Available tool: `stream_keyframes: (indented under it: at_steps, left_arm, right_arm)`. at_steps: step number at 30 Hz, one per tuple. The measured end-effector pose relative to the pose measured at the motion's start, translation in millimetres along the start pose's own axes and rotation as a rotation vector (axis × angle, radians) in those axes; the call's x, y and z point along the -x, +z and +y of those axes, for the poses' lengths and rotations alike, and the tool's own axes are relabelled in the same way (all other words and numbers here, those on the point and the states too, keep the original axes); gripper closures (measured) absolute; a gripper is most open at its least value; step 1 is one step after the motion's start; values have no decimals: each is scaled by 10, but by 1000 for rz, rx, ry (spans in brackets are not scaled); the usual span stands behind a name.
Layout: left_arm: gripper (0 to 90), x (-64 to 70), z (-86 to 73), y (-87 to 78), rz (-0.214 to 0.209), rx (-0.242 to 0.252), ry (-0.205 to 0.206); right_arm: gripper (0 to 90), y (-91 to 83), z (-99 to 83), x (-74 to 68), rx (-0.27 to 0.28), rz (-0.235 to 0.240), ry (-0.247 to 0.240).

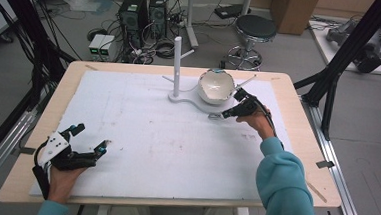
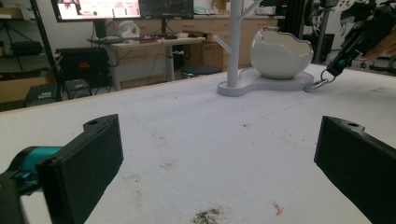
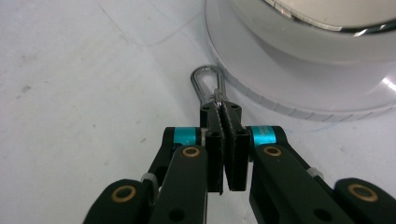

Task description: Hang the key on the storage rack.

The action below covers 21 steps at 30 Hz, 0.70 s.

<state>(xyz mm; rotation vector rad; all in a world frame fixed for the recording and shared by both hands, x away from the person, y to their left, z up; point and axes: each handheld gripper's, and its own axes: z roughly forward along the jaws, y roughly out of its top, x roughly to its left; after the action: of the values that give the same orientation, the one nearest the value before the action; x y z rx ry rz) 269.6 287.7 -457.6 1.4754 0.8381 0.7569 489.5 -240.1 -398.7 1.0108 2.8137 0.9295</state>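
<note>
**Right gripper pinching a clip beside the stand**

Right gripper (image 3: 223, 109) is clamping its jaws tight on a small metal clip (image 3: 205, 81), with only the rounded loop of the clip sticking out past the jaw tips. In the high view the right gripper (image 1: 228, 113) is reaching to the far right part of the table (image 1: 296, 144), and the clip (image 1: 215, 116) is lying low on the white mat (image 1: 151, 145), just beside the rim of the stand's base (image 1: 203, 107). Whether the clip is touching the base is hard to tell.

On that base a white bowl (image 1: 216, 85) with a jagged, eggshell-like rim is sitting, and a white post (image 1: 177, 66) with short pegs is standing upright next to it.

Left gripper (image 1: 87, 142) is resting near the front left corner of the mat, well apart from the stand, in the person's left hand (image 1: 64, 180). Its jaws are standing wide apart with nothing between them. In the left gripper view, the bowl (image 2: 280, 53) and post (image 2: 233, 42) are showing far off across the mat, with the clip (image 2: 317, 85) hanging from the right gripper (image 2: 337, 65) at the base's edge.
</note>
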Motion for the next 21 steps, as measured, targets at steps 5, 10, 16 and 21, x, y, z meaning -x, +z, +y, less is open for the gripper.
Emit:
stream_keyframes:
  at_steps: [5, 10, 16, 21]
  left_arm:
    - [17, -66, 145, 13, 0, 25, -8]
    - [17, -116, 356, 61, -17, 17, 25]
    - [17, -120, 541, 141, -63, -2, 33]
    - [17, -102, 718, 252, -118, -17, 37]
  right_arm:
    - [889, -136, 18, -56, 64, 7, -5]
    - [889, -256, 27, -120, 116, 17, -34]
    - [889, -443, 34, -212, 212, 63, -66]
    - [889, -587, 53, -291, 305, 127, -101]
